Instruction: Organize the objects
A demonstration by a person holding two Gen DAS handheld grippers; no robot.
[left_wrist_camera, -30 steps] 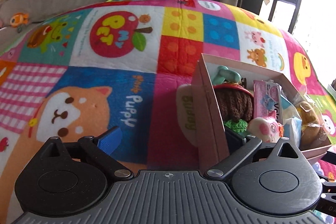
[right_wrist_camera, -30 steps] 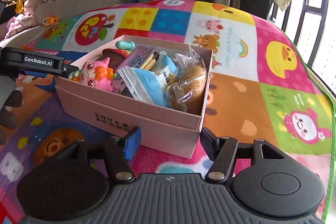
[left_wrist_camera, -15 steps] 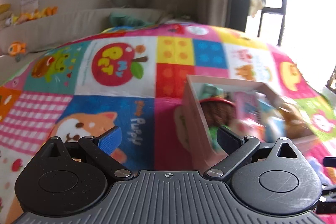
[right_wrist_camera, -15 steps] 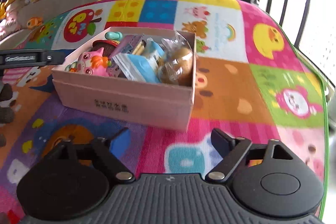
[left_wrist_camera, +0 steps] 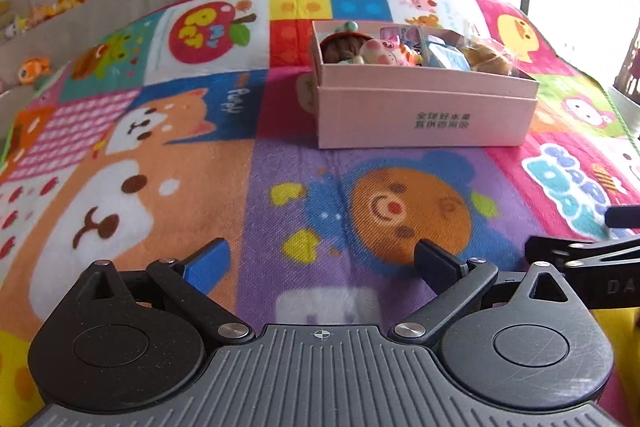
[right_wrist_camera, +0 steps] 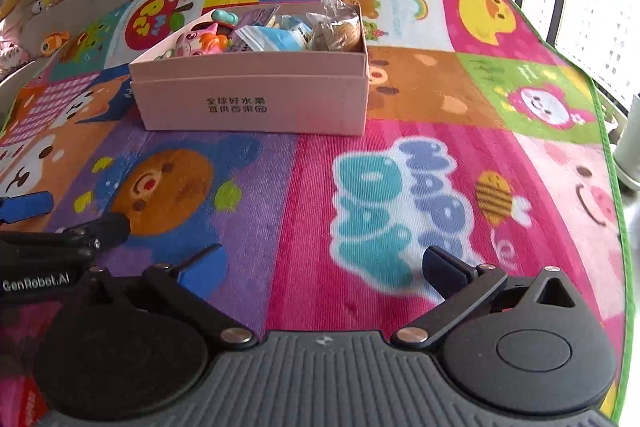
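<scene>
Both claws hung empty over the mat (left_wrist_camera: 280, 163), apart from the full box (left_wrist_camera: 424, 119): left claw (left_wrist_camera: 320, 263) wide open, right claw (right_wrist_camera: 322, 265) opening.

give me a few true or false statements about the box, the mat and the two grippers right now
1. The pink box stands on the colourful play mat. True.
2. The box is empty. False: it holds small things, among them a pink toy pig and a bagged bun.
3. The right gripper holds the box. False: its jaws are opening with only mat between them, and the box lies farther off.
4. The left gripper has nothing between its fingers. True.
5. The box has dark printed characters on the side facing the cameras. True.
6. A lid covers the box. False: its top is open.
</scene>
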